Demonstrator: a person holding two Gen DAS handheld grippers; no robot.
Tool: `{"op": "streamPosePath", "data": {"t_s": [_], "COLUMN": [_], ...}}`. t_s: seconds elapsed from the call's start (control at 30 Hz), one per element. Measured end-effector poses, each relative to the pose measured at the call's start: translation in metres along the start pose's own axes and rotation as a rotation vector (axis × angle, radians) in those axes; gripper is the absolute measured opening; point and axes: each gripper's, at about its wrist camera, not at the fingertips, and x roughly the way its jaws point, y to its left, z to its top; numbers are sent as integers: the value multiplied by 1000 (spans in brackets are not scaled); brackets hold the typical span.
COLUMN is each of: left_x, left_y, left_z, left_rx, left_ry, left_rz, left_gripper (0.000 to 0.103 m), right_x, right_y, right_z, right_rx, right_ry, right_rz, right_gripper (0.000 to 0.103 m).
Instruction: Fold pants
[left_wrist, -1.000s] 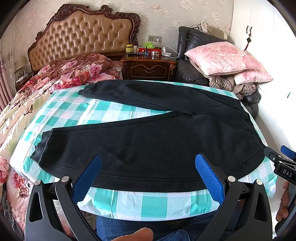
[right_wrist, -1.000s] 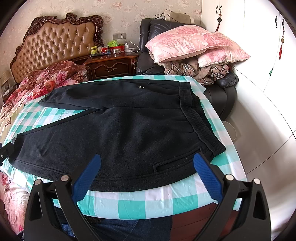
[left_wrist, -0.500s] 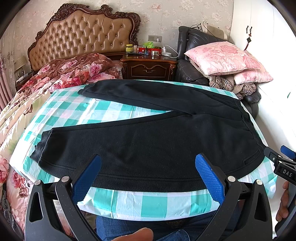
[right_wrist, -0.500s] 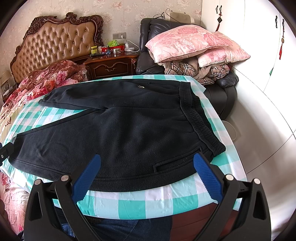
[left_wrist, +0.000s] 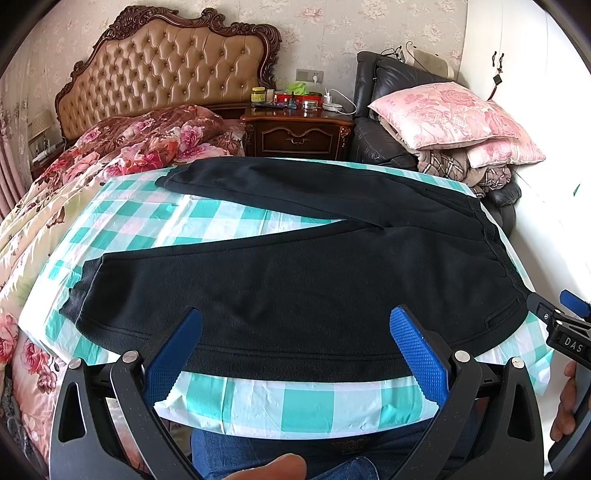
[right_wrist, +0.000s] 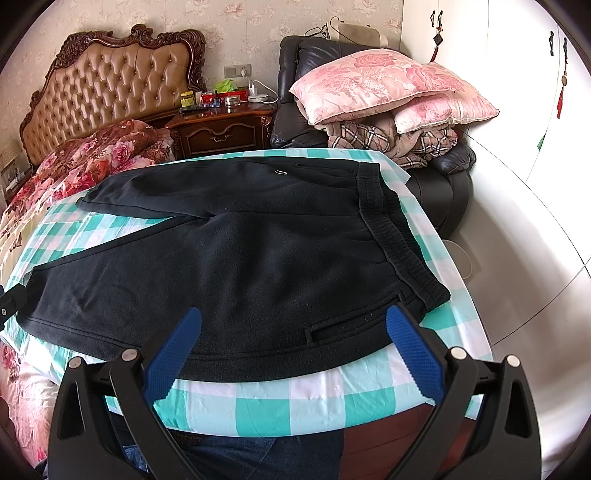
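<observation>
Black pants (left_wrist: 303, 280) lie flat on a table with a teal-and-white checked cloth (left_wrist: 303, 402), legs spread apart toward the left, waistband at the right (right_wrist: 399, 236). My left gripper (left_wrist: 295, 332) is open and empty, held just above the near edge of the closer leg. My right gripper (right_wrist: 293, 328) is open and empty above the near hip and pocket slit (right_wrist: 347, 326). The pants also show in the right wrist view (right_wrist: 236, 258). The right gripper's tip shows at the right edge of the left wrist view (left_wrist: 565, 325).
A bed with a floral quilt (left_wrist: 110, 155) lies to the left. A wooden nightstand (left_wrist: 299, 129) with small items stands behind the table. A black armchair piled with pink pillows (left_wrist: 450, 118) is at the back right. A white wall (right_wrist: 517, 221) is on the right.
</observation>
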Motion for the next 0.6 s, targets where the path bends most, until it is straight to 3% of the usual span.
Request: {"op": "streamPosePath", "data": {"t_s": [0.4,0.53,0.6], "left_x": [0,3,6], "left_y": [0,4,10], "left_z": [0,-1,-1], "left_rx": [-2,-14,-34], "left_ry": [2,3,-1], "left_rz": [0,-1,-7], "left_gripper": [98,98,98], "right_x": [1,11,20], "right_y": [0,-19,-38], "right_z": [0,7,18], "right_rx": [-1,45,66], "right_ry": [1,40,39], "right_rz": [2,92,98], "right_gripper": [101,101,101]}}
